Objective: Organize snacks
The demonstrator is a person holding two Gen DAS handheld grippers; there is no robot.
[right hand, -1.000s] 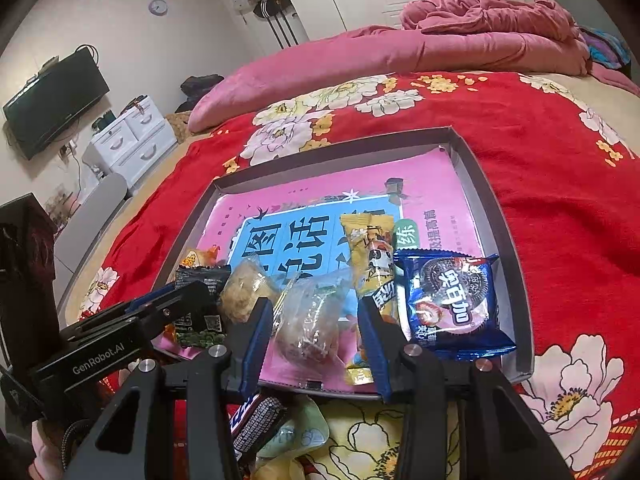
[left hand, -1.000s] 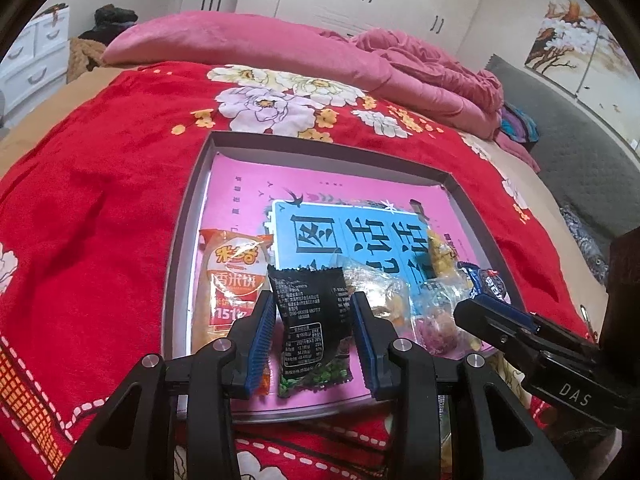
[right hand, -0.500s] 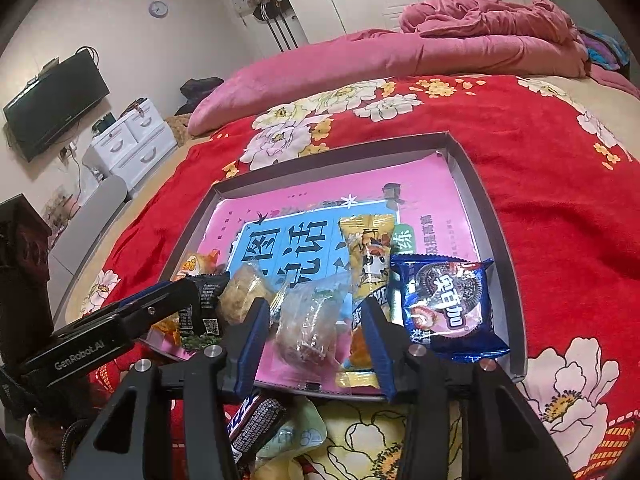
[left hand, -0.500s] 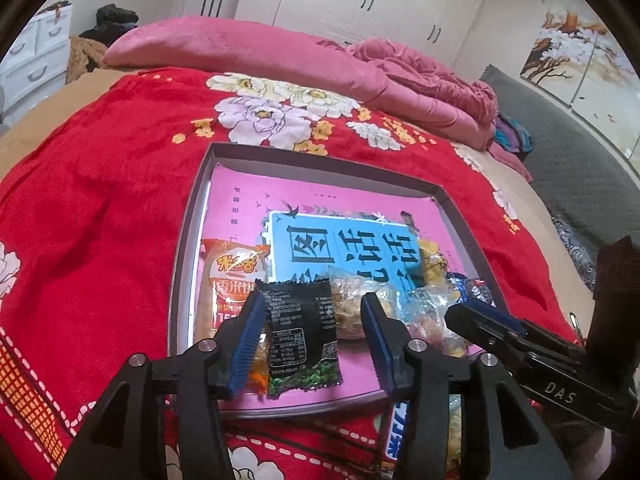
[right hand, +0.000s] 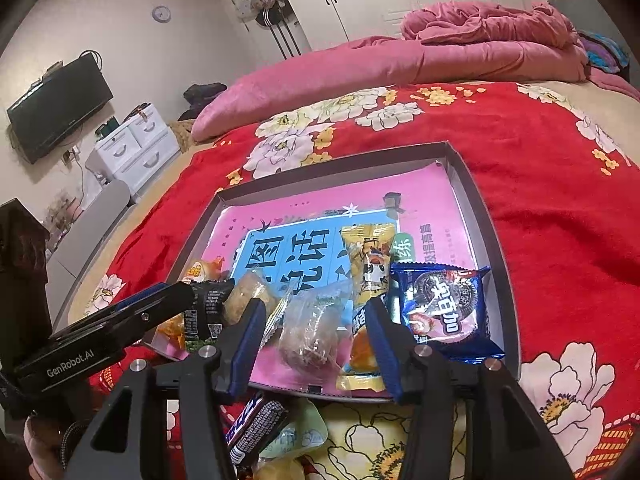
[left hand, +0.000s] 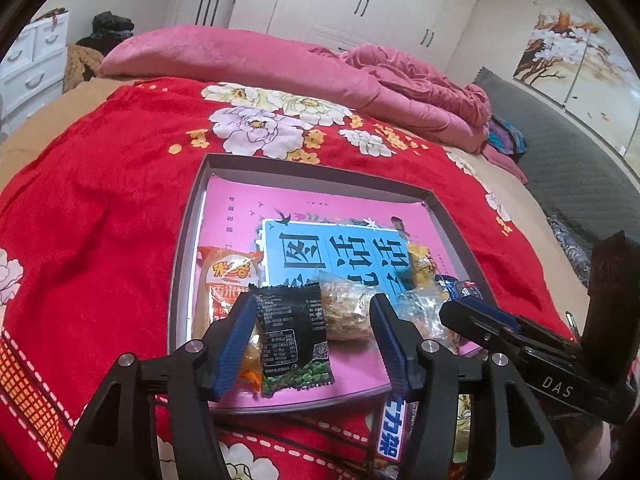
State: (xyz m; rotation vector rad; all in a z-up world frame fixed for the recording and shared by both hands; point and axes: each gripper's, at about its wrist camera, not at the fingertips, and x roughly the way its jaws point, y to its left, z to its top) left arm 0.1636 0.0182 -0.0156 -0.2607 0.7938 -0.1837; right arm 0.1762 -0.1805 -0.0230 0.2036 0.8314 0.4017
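Note:
A grey tray (left hand: 182, 280) with a pink and blue liner lies on the red bed cover. In the left wrist view my left gripper (left hand: 314, 320) is open and empty above a black packet (left hand: 290, 336), with an orange packet (left hand: 228, 284) to its left and a clear cracker bag (left hand: 346, 312) to its right. In the right wrist view my right gripper (right hand: 314, 328) is open and empty over a clear bag (right hand: 308, 332) in the tray (right hand: 500, 240). A yellow packet (right hand: 366, 264) and a blue Oreo packet (right hand: 444, 308) lie beside it.
A Snickers bar (right hand: 256, 428) and a pale green packet (right hand: 300, 432) lie on the cover in front of the tray. A pink quilt (left hand: 280, 64) is piled at the far end of the bed. White drawers (right hand: 132, 148) stand at the left.
My left gripper has opened wider and pulled back from the black packet, which now lies in the tray. My right gripper has drawn back a little.

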